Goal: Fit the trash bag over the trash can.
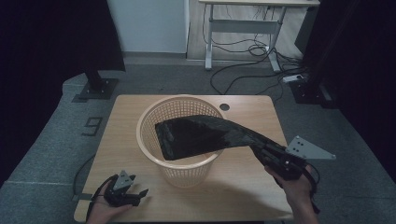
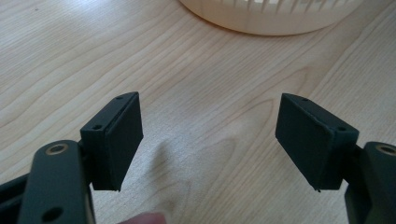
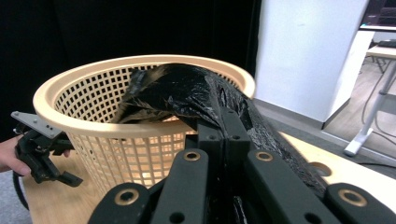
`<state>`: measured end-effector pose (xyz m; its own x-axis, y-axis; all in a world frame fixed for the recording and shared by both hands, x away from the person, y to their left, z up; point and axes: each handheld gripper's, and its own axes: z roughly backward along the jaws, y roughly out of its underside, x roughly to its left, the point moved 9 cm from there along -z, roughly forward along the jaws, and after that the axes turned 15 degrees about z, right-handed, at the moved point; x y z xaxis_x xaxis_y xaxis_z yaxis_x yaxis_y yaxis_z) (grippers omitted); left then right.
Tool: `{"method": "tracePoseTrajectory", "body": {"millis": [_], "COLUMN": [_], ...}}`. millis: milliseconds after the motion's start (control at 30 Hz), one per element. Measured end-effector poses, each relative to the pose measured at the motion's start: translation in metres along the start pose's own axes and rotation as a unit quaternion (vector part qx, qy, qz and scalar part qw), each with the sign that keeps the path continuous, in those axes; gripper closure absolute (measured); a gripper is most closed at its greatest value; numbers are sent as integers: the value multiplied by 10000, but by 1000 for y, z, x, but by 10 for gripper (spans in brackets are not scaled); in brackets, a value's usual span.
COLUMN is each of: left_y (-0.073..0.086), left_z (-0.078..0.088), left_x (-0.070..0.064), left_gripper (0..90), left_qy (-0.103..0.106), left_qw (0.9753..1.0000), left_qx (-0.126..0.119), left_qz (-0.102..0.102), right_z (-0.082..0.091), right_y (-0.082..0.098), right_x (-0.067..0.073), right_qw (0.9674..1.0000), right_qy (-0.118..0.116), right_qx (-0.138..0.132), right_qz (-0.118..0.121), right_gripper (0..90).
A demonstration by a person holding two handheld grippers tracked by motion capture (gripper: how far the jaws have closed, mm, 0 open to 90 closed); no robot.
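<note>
A cream lattice basket [image 1: 149, 116] [image 3: 93, 140] stands in the middle of the wooden table [image 1: 243, 116]. A black plastic bag [image 1: 201, 135] [image 3: 187, 93] stretches from inside the basket over its right rim. My right gripper [image 1: 261, 149] [image 3: 223, 122] is shut on the bag's end, to the right of the basket. My left gripper [image 1: 137, 189] [image 2: 210, 140] rests open near the table's front left corner, its jaws wide apart over bare wood, with the basket's base [image 2: 271, 18] just beyond them. In the right gripper view the left gripper [image 3: 42, 149] sits beside the basket.
A round cable hole [image 1: 224, 107] lies in the table behind the basket. Past the table stand a white desk frame [image 1: 243, 28] with loose cables on the floor and a black stand base [image 1: 95, 88]. Dark curtains hang at both sides.
</note>
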<state>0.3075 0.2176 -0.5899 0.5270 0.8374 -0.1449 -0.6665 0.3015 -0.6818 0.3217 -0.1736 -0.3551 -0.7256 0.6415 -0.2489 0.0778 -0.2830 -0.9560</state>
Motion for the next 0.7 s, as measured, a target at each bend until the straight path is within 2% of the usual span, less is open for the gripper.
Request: {"method": "tracePoseTrajectory", "body": {"millis": [233,467,567,600,667,700], "left_y": [0,1,1,1,2,2], "left_z": [0,0,0,0,-1,-1], "left_x": [0,0,0,0,0,0], "left_gripper": [226,226,226,226,225,226], "left_qy": [14,11,22,22,10,13], "left_qw": [10000,10000,10000,10000,10000,10000], "left_qx": [8,7,21,21,28,31], "left_qz": [-4,-3,-16,-16,-22,-26], "right_z": [-21,-42,-45,-45,-43,-41], "right_y": [-3,3,10,10,14,15], "right_x": [16,27,33,33,35,35], "right_qw": [9997,9993,9987,9987,9990,9993], "right_qy": [-198,-344,-401,-401,-360,-303], "right_qx": [57,139,233,233,191,168], "right_qz": [92,53,208,208,194,167], "right_gripper": [865,811,703,703,572,553]}}
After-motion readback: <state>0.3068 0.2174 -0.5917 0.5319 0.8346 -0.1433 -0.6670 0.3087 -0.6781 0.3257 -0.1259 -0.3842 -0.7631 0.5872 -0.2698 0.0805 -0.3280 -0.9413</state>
